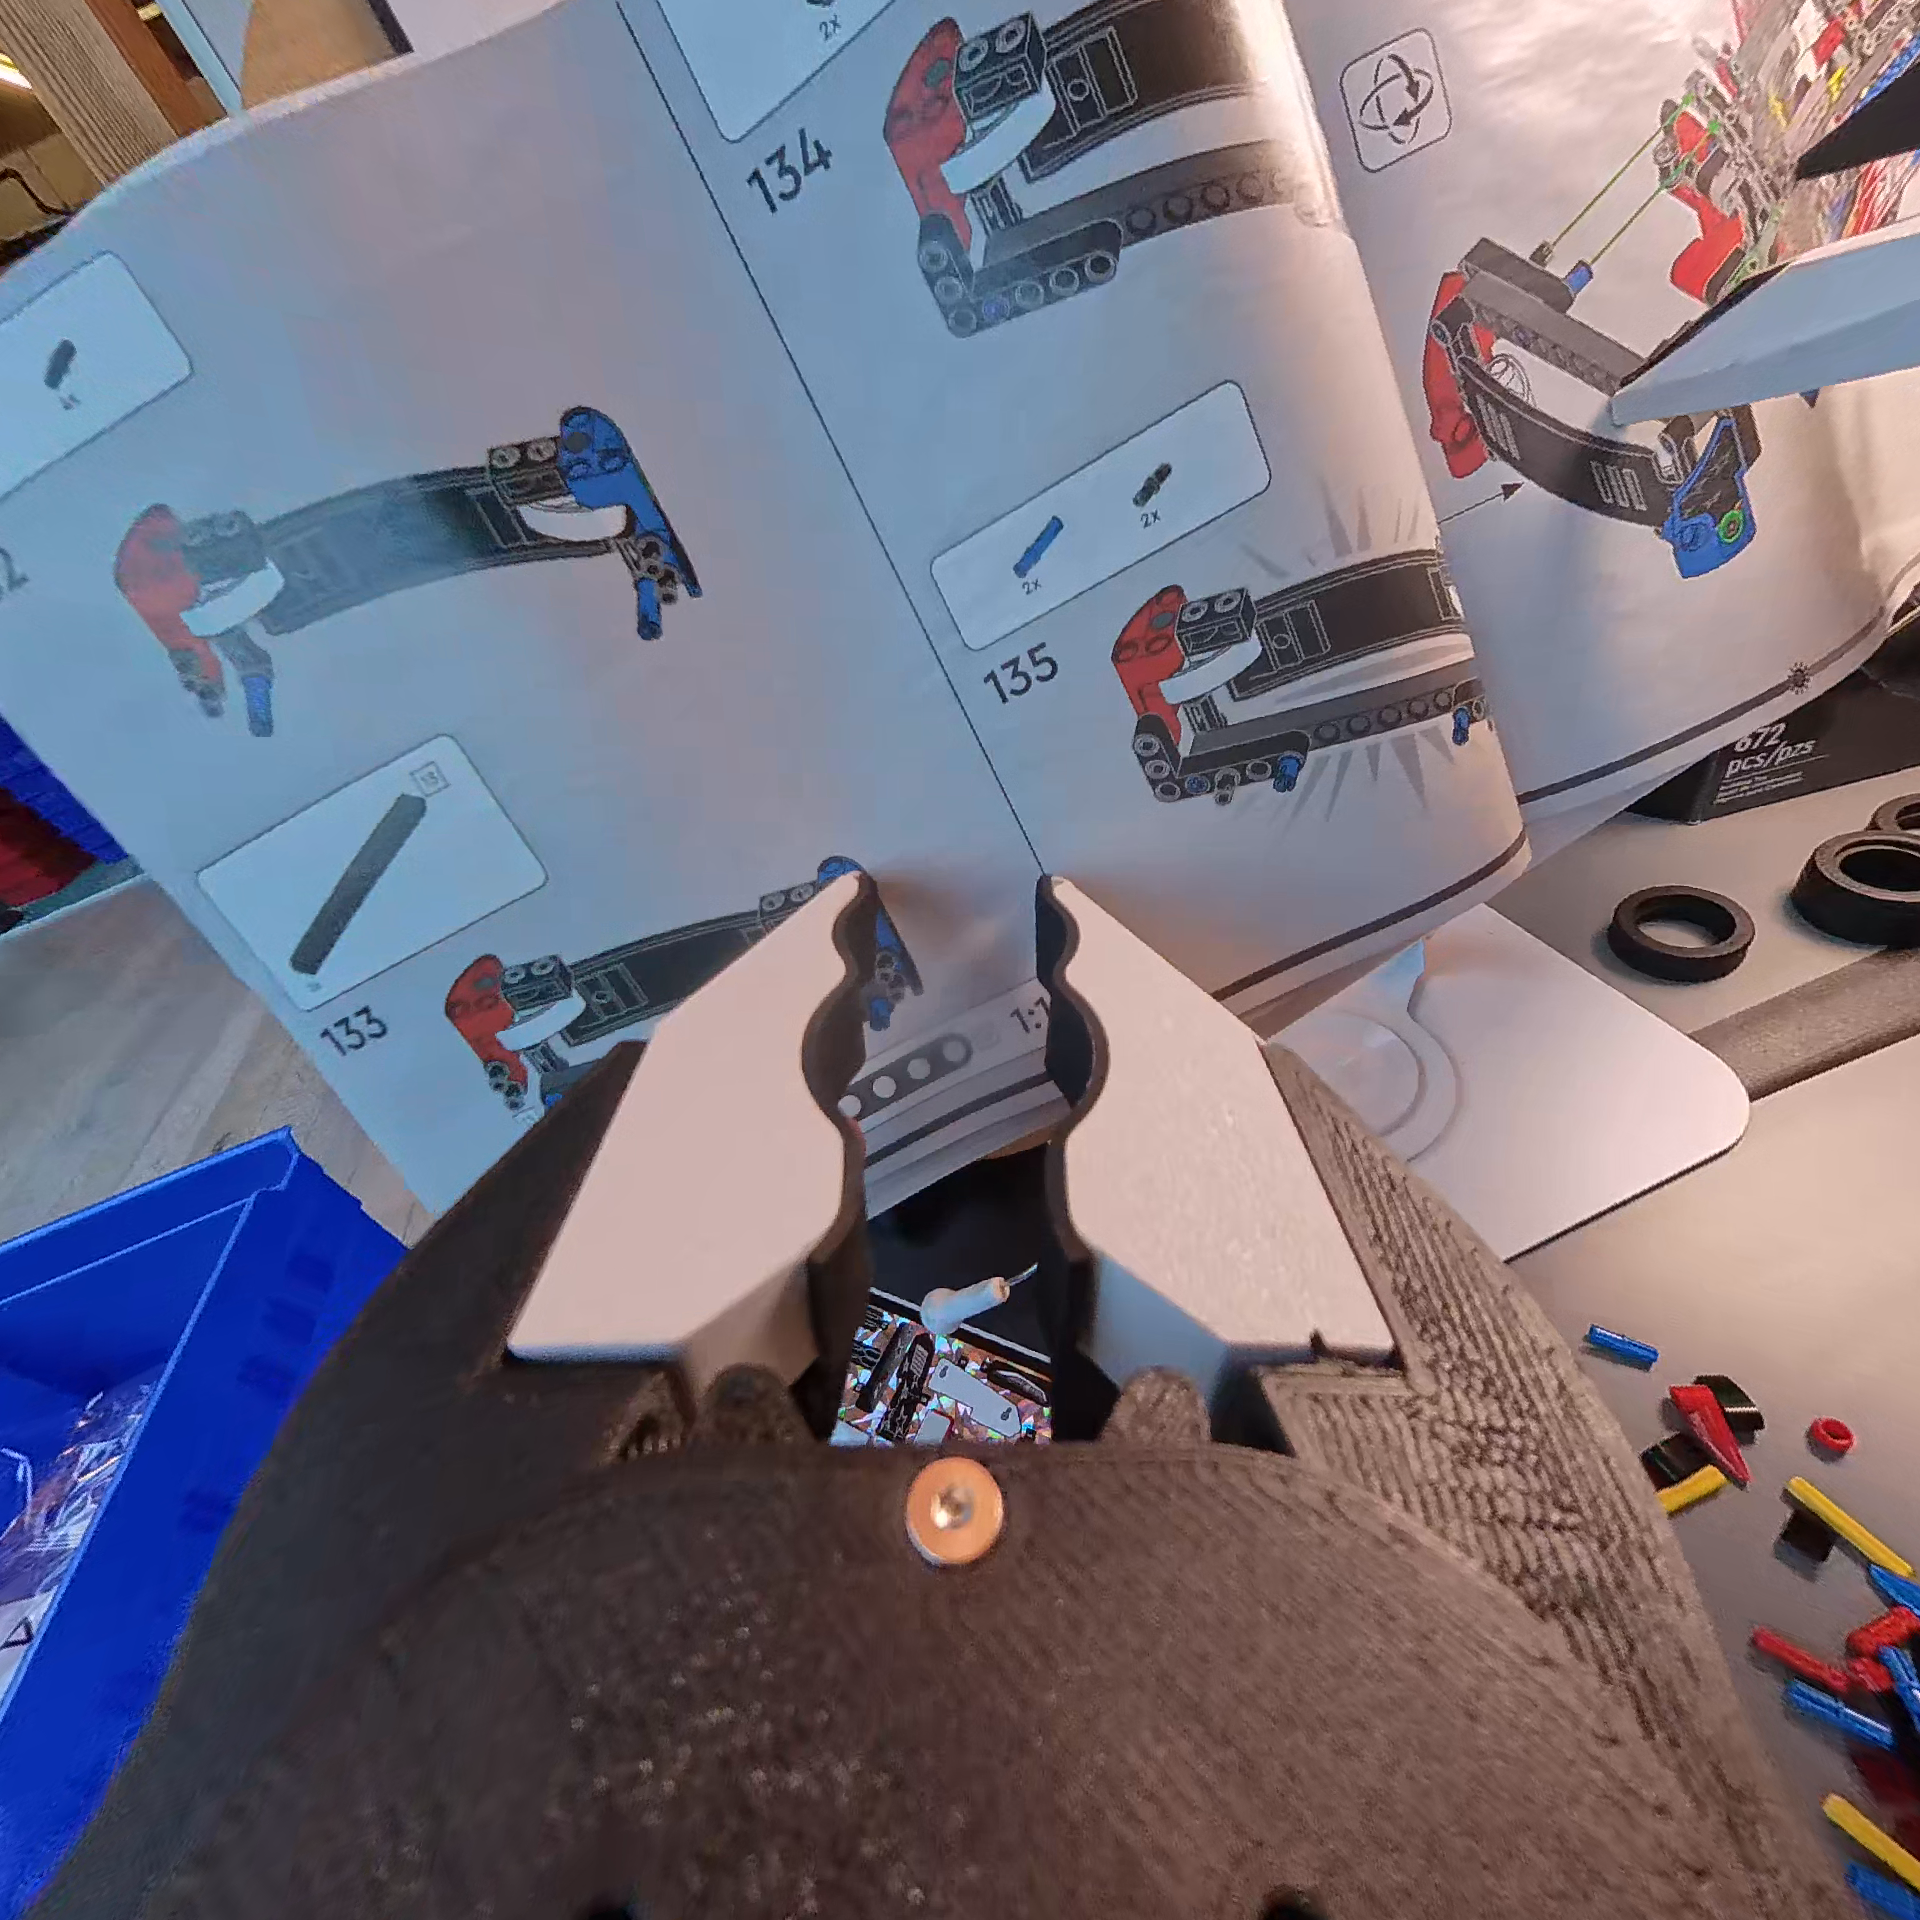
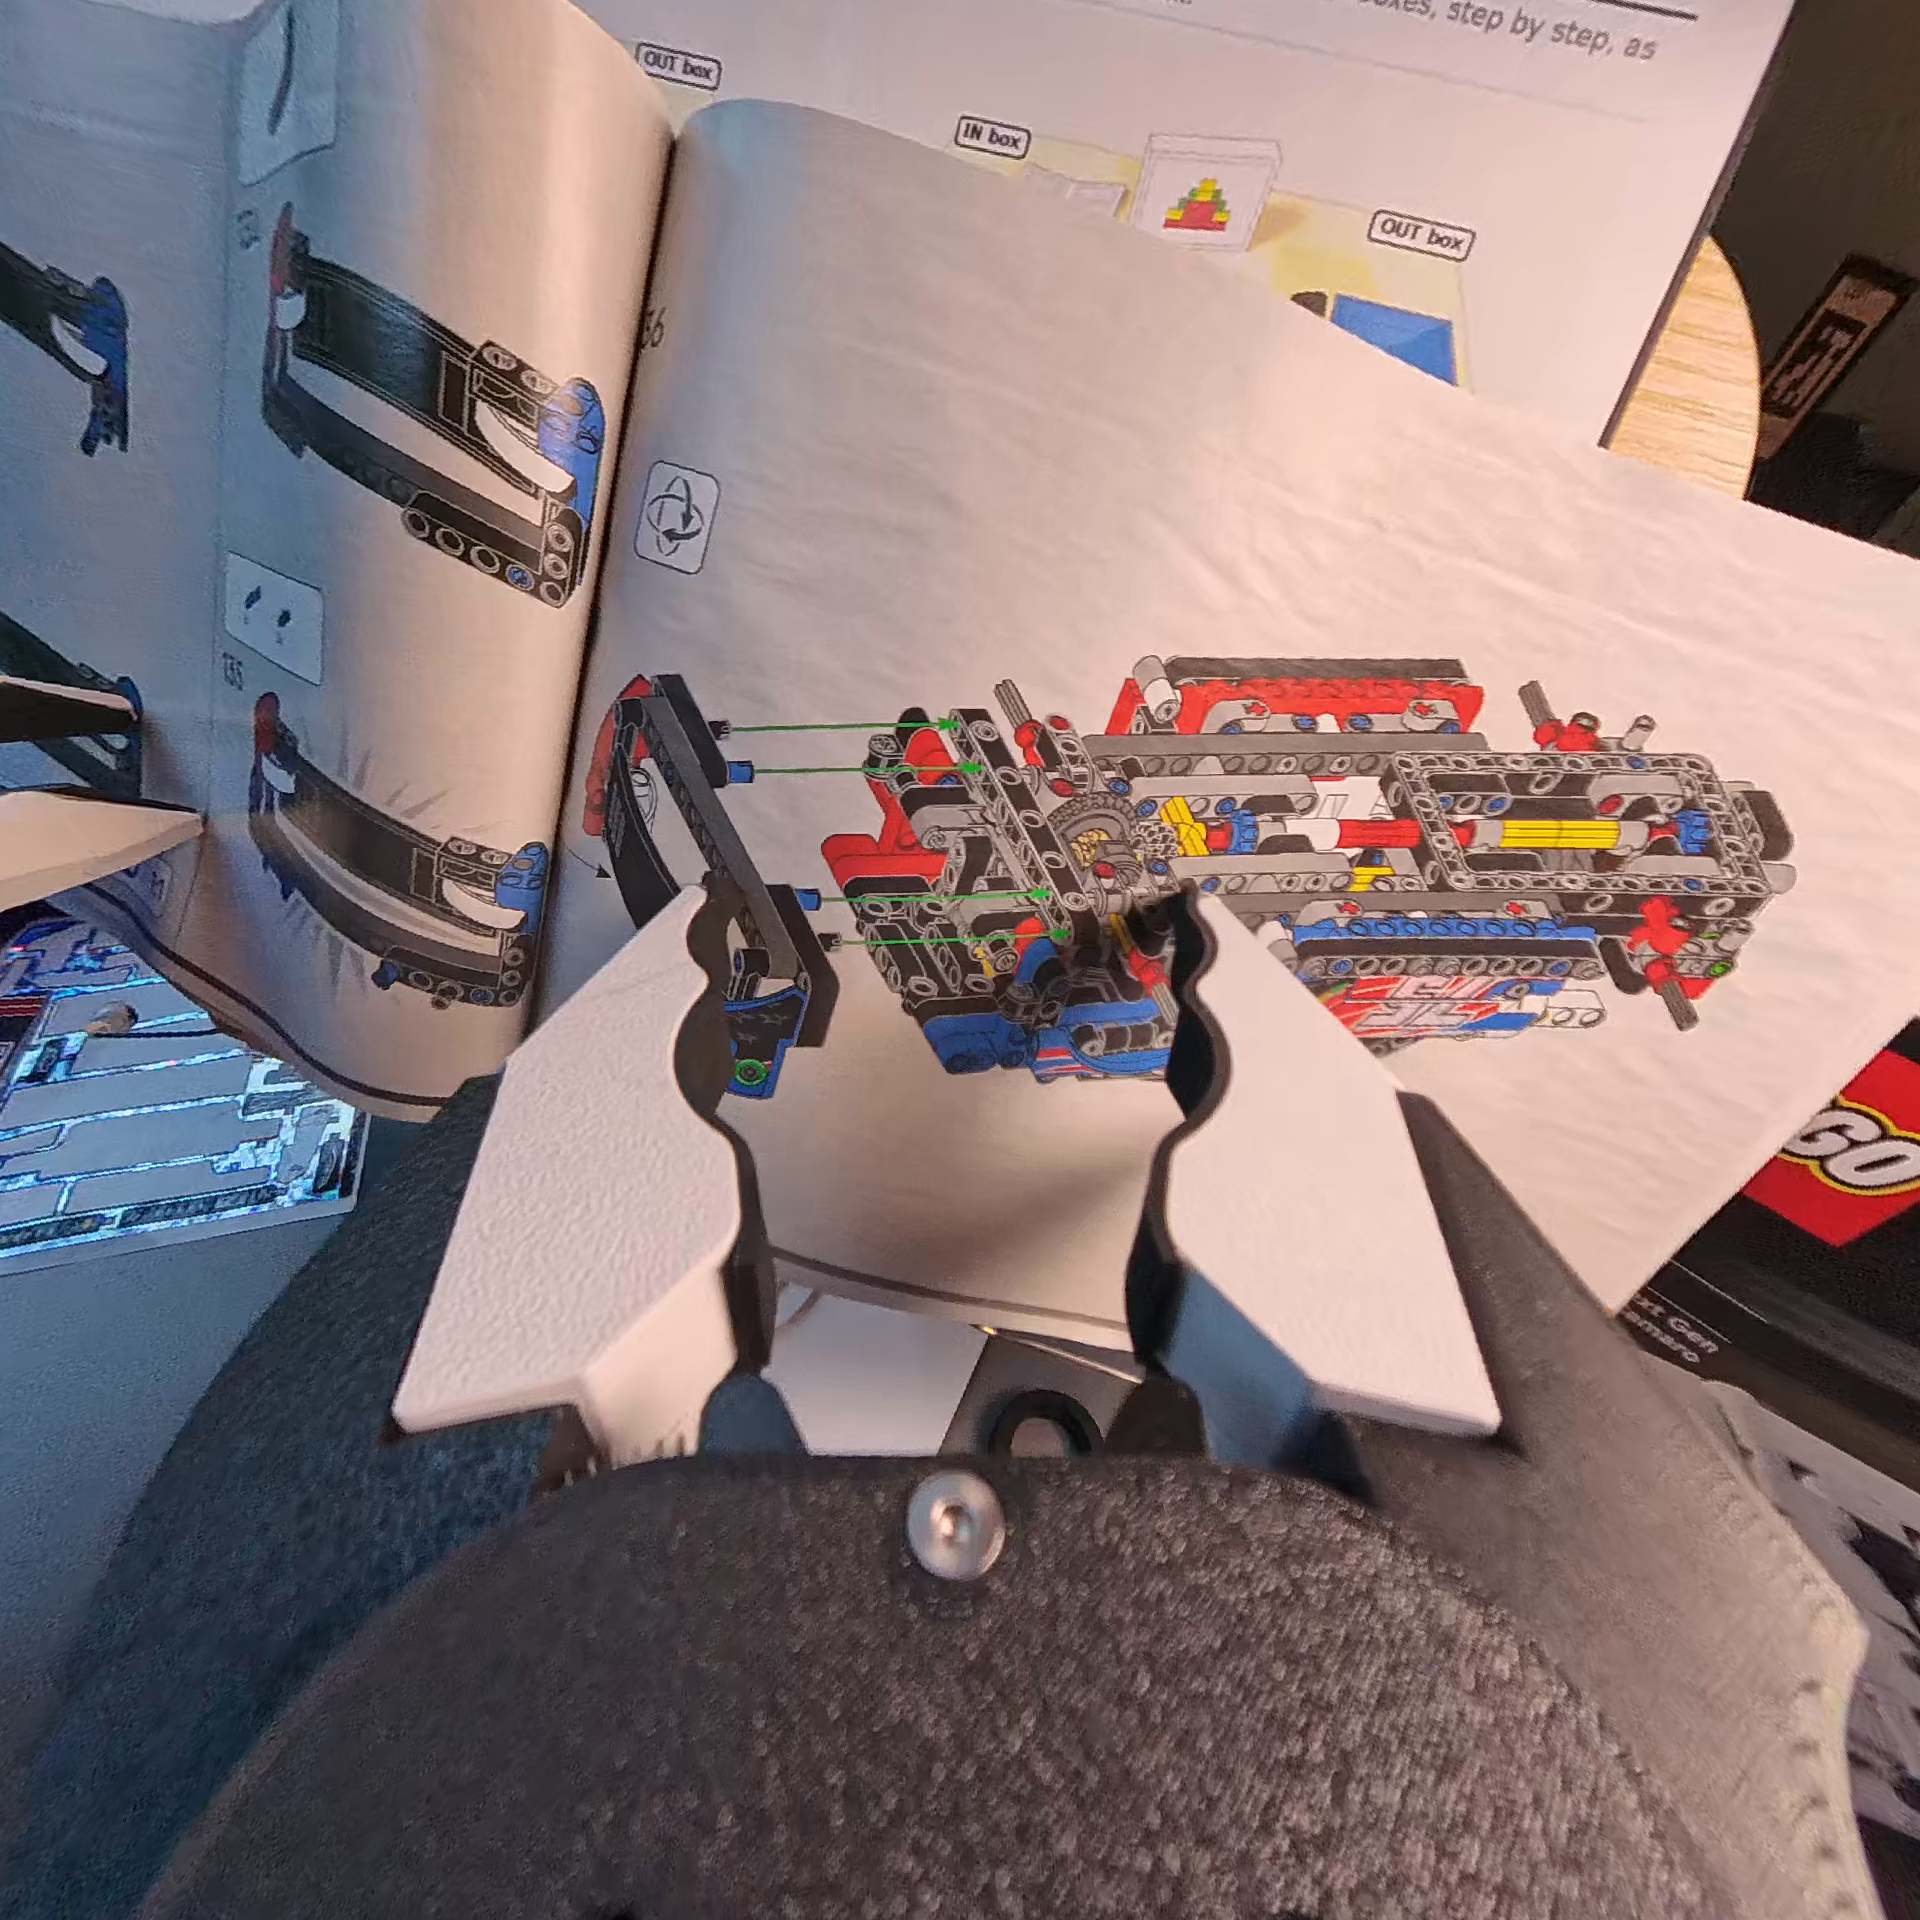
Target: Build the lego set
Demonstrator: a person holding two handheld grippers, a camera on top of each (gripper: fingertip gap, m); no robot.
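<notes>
The left gripper (image 1: 951, 904) stands with its 2 white fingers (image 1: 727, 1122) spread apart and nothing between them. Straight ahead of it, filling most of the left wrist view, is the open instruction booklet (image 1: 582, 416), propped upright with its pages bowing; the tips sit just in front of its lower edge, though contact cannot be told. Through the gap at the base of the fingers a shiny sticker sheet (image 1: 940, 1397) shows below. To the gripper's left and below is a blue plastic bin (image 1: 156, 1351). To its right, on the grey table (image 1: 1714, 1299), lie loose lego pieces (image 1: 1860, 1662) in red, blue, yellow and black, and farther ahead on the right are black rubber tyres (image 1: 1678, 932), near a black box. A pale flat monitor-stand base (image 1: 1538, 1091) sits just right of the fingers, beneath the booklet.

The right gripper (image 2: 940, 914) is also held wide, its fingers (image 2: 582, 1174) empty. Directly ahead is the booklet's right-hand page (image 2: 1143, 520), bearing a drawing of the chassis assembly. To this gripper's left the booklet's spine and other pages curve away, the same sticker sheet (image 2: 156, 1143) lies low on the table, and the tips of the other gripper enter at the far left edge. To its lower right is the red-and-black lego box (image 2: 1818, 1226). Behind the booklet stands a printed sheet (image 2: 1195, 94).
</notes>
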